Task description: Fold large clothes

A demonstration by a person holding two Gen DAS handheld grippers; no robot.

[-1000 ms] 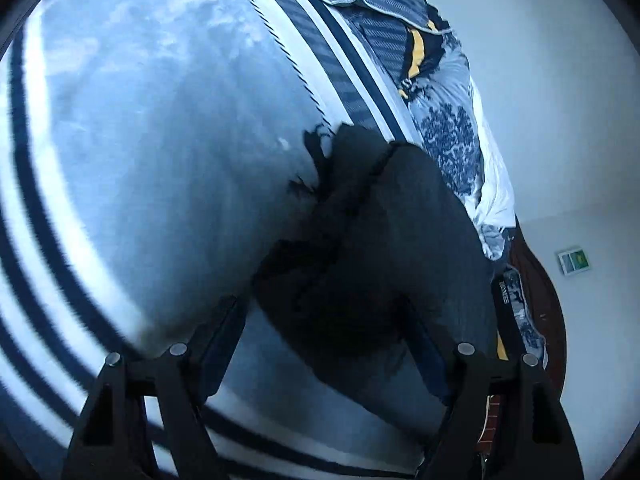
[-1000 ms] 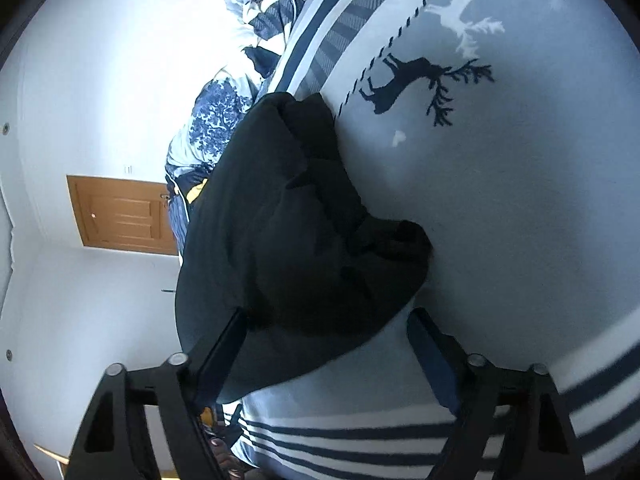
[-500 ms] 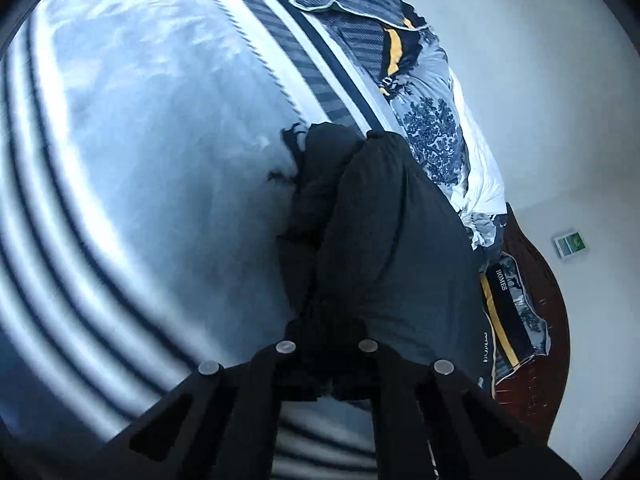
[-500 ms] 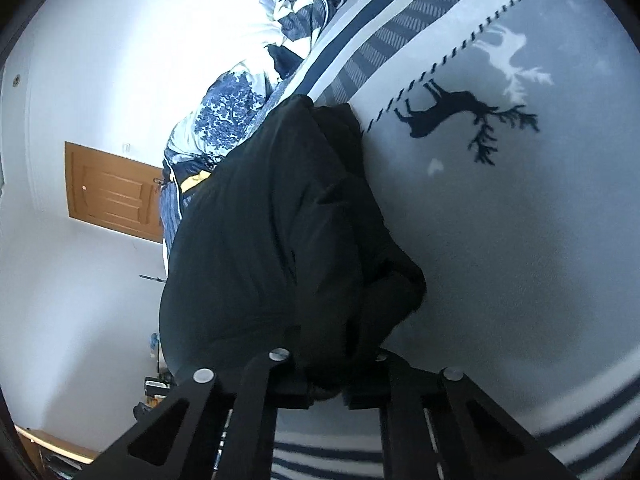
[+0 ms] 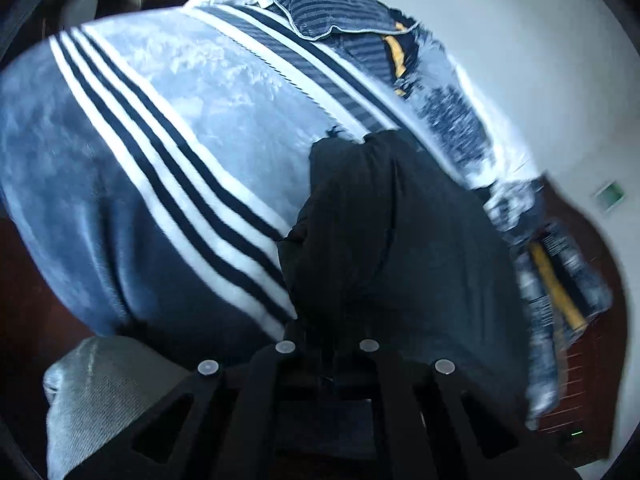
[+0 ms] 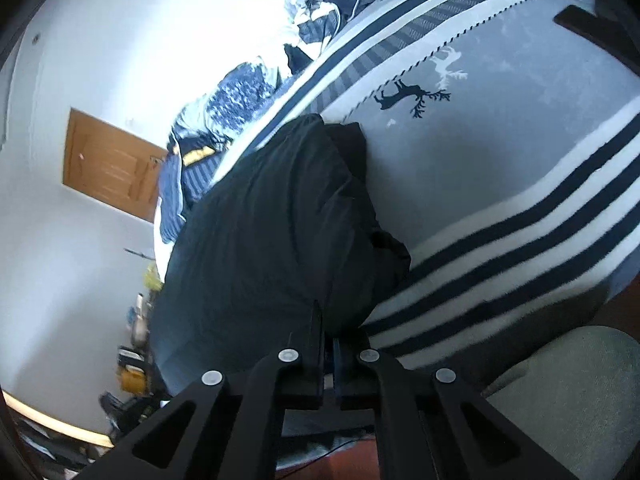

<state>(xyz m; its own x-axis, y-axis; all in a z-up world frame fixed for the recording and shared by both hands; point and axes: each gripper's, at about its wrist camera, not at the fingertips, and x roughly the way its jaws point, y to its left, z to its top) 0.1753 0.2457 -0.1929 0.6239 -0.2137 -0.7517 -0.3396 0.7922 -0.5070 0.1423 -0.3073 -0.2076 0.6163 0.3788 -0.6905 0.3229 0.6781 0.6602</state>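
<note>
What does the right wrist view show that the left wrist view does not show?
Only the right wrist view shows the wooden door and the deer figures on the blanket. Only the left wrist view shows a small green-and-white thing on the wall. Both show the black garment lying on the striped blanket, the piled bedding behind it, and a tool shut on the garment's near edge: left tool, right tool.

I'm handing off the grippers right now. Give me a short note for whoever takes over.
Left gripper: jaws shut on the near edge of the black garment.
Right gripper: jaws shut on the same black garment.
The garment lies bunched on the striped blanket covering the bed.
Done: both near-edge grips taken.
Left: carry that edge over to make the fold, then release and smooth.
</note>
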